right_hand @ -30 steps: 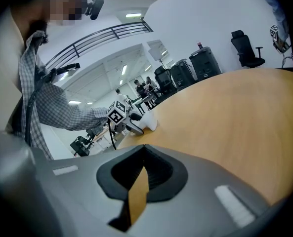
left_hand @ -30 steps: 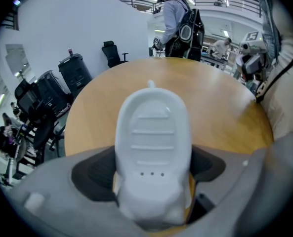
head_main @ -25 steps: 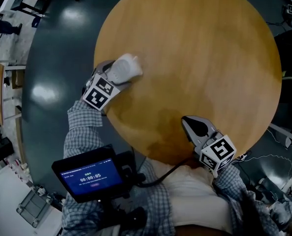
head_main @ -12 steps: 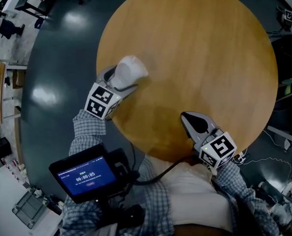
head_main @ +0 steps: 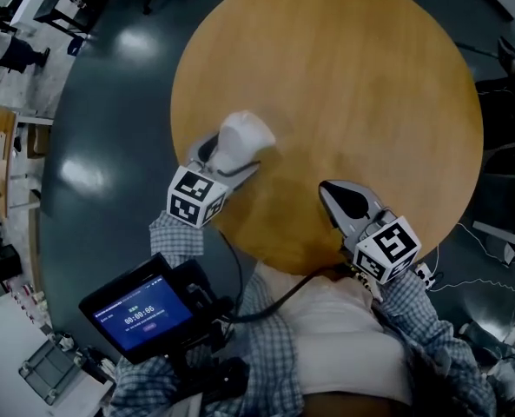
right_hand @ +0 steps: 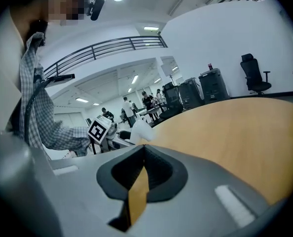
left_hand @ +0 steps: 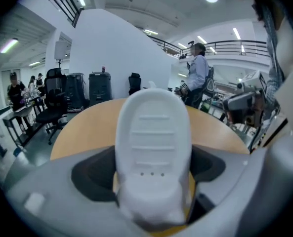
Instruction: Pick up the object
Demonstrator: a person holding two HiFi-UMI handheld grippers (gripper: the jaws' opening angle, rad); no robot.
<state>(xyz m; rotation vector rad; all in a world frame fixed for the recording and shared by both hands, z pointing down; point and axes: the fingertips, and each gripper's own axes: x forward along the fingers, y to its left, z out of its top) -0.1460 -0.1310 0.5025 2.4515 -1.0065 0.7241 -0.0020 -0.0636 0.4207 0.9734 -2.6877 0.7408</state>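
The object is a white, rounded plastic piece with shallow ribs (head_main: 241,137). My left gripper (head_main: 226,158) is shut on it near the left edge of the round wooden table (head_main: 370,76). In the left gripper view the white piece (left_hand: 153,142) stands between the two jaws of the left gripper (left_hand: 153,177) and hides most of the gap. My right gripper (head_main: 331,196) is over the table's near edge, shut, with nothing in it. In the right gripper view the right gripper (right_hand: 144,151) has its jaws pressed together, and the white piece (right_hand: 139,131) shows far off to the left.
A screen with a timer (head_main: 140,315) hangs at the person's chest, lower left. Dark floor (head_main: 101,129) surrounds the table. Office chairs (left_hand: 55,95), black cabinets (left_hand: 99,85) and a standing person (left_hand: 198,75) lie beyond the table.
My left gripper, with the white piece in it, has shifted to the right and nearer to the person. The right gripper has hardly moved.
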